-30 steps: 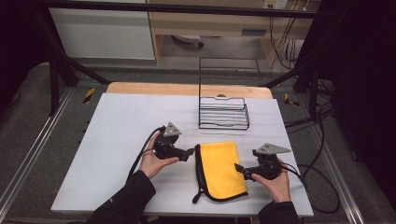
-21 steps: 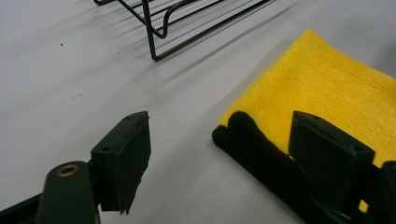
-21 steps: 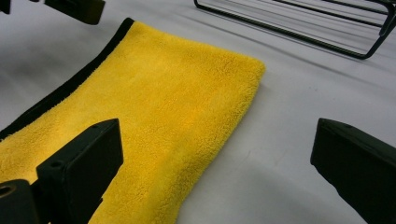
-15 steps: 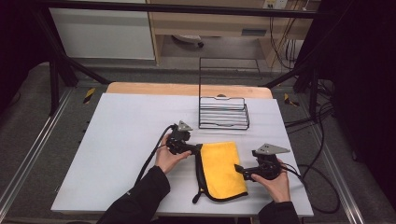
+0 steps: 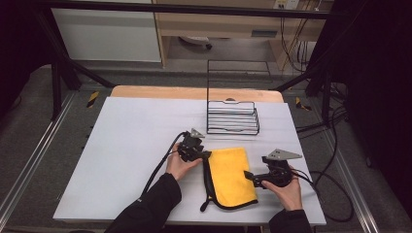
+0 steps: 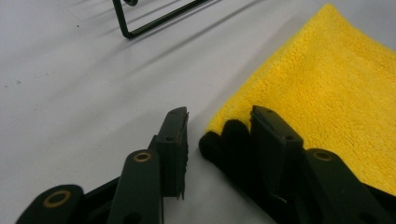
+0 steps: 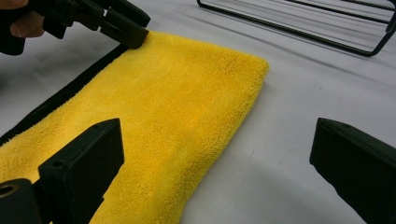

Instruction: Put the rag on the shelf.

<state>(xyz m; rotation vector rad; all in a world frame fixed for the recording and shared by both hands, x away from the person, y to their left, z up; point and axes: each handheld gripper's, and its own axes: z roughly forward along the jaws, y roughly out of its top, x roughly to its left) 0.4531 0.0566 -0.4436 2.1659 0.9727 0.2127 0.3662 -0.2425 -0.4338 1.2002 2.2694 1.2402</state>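
Two grippers work at a folded yellow cloth point(image 5: 233, 175) on the white table point(image 5: 121, 145).

High view: the cloth lies in the lower centre, a wire rack point(image 5: 232, 118) above it; the left gripper point(image 5: 204, 155) sits at its upper left corner, the right gripper point(image 5: 248, 175) at its right edge.
Left gripper view: the jaws have just been closing, the cloth's black-edged corner point(image 6: 224, 140) between them, a gap remaining beside one pad.
Right gripper view: wide-spread jaws straddle the cloth's edge, grasping nothing.

A white-topped table point(image 5: 126, 160) stands on grey floor point(image 5: 29, 131) before a wooden cabinet point(image 5: 218, 24).
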